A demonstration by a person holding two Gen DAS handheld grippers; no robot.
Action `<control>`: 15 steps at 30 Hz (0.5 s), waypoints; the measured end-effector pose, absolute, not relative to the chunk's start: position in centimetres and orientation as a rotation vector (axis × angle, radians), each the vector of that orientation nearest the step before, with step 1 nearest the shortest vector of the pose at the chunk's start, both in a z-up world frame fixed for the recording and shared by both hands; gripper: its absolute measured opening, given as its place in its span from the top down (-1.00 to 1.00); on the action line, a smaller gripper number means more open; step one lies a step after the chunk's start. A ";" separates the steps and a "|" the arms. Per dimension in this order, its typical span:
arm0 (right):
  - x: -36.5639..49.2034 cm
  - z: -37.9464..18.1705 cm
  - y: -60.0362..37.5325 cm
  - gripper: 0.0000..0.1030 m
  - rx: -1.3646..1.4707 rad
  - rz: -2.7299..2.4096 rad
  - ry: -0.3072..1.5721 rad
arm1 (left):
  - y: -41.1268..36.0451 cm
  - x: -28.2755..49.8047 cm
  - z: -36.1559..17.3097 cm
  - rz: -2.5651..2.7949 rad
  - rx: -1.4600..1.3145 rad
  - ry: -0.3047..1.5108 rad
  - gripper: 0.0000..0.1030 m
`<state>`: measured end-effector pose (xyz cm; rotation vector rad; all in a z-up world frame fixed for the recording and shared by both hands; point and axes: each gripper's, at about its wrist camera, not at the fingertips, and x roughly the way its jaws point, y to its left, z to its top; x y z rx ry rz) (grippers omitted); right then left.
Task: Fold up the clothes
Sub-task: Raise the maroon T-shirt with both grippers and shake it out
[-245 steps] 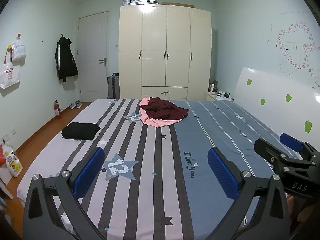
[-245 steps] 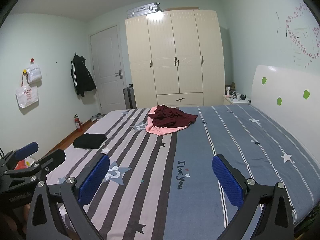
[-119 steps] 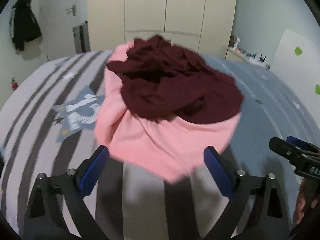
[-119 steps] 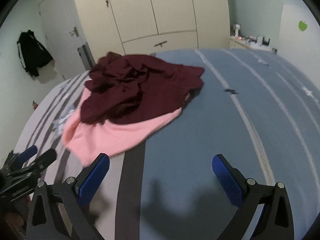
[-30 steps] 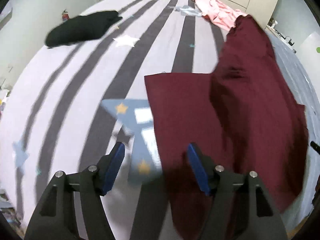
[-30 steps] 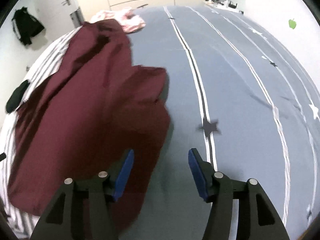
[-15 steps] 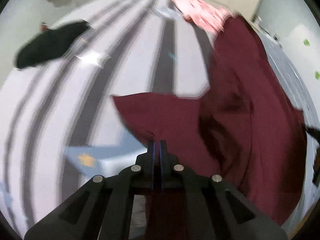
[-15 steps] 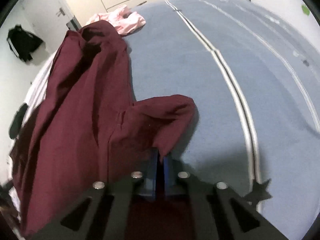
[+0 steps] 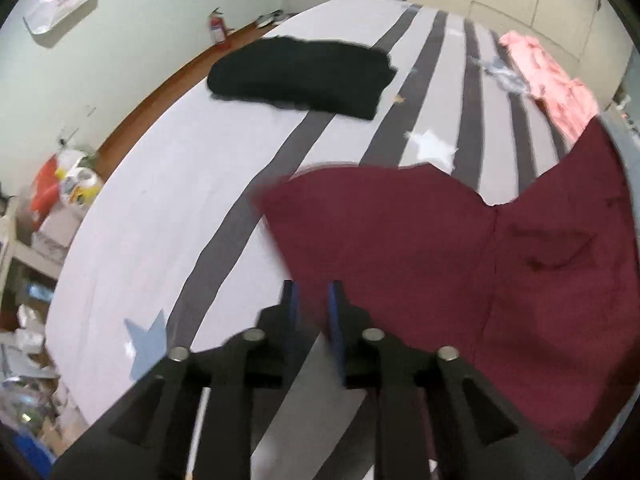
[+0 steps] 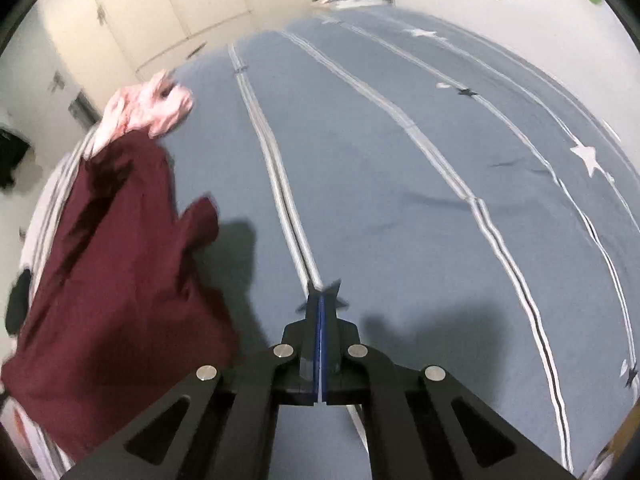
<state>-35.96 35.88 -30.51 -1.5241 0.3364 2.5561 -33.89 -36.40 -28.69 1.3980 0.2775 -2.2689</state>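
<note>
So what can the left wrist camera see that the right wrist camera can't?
Only the left wrist view shows the left gripper, slightly open, its jaws just opening, with nothing pinched, plus the folded black garment and a red fire extinguisher. Only the right wrist view shows the right gripper, shut on nothing, and the blue half of the bedspread. Both show the maroon garment and the pink garment.

blue half of bed bare, free passage toward headboard. maroon garment covers near middle. folded black garment occupies the striped side's far edge; pink garment at far end. white strip between black and maroon garments open.
</note>
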 end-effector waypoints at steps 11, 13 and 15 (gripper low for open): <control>-32.5 -35.2 27.3 0.28 -1.790 2.642 0.446 | -25.2 -29.4 -35.6 -2.240 1.738 0.584 -0.10; -31.7 -36.0 27.2 0.28 -1.840 2.606 0.481 | -25.2 -29.3 -36.6 -2.213 1.699 0.595 -0.10; -30.6 -36.7 26.7 0.28 -1.906 2.577 0.532 | -26.2 -29.4 -36.7 -2.194 1.627 0.681 -0.16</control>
